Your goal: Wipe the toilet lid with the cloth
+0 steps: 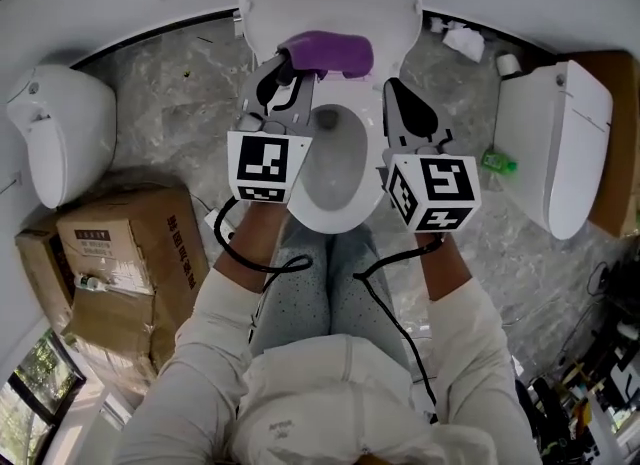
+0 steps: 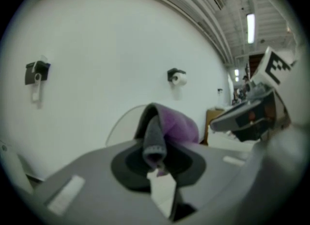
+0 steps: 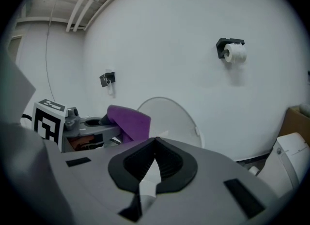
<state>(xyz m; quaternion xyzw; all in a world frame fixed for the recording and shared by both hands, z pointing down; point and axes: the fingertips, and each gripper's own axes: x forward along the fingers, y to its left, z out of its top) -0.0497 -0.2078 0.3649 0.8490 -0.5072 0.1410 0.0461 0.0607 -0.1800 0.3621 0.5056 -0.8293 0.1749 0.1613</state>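
The white toilet lid (image 1: 330, 3) stands raised above the open bowl (image 1: 335, 168). My left gripper (image 1: 288, 61) is shut on a purple cloth (image 1: 335, 52), which hangs in front of the lid's lower part. In the left gripper view the cloth (image 2: 167, 127) is pinched between the jaws with the lid (image 2: 123, 125) behind it. My right gripper (image 1: 397, 93) is shut with nothing in it, beside the cloth over the bowl's right rim. The right gripper view shows the lid (image 3: 169, 120) ahead and the cloth (image 3: 128, 122) at the left.
A second toilet (image 1: 60, 133) stands at the left above cardboard boxes (image 1: 120, 263). Another toilet (image 1: 555, 148) is at the right with a green item (image 1: 497, 163) beside it. Toilet-paper holders (image 3: 231, 50) hang on the white wall. The person's knees (image 1: 330, 283) are below the bowl.
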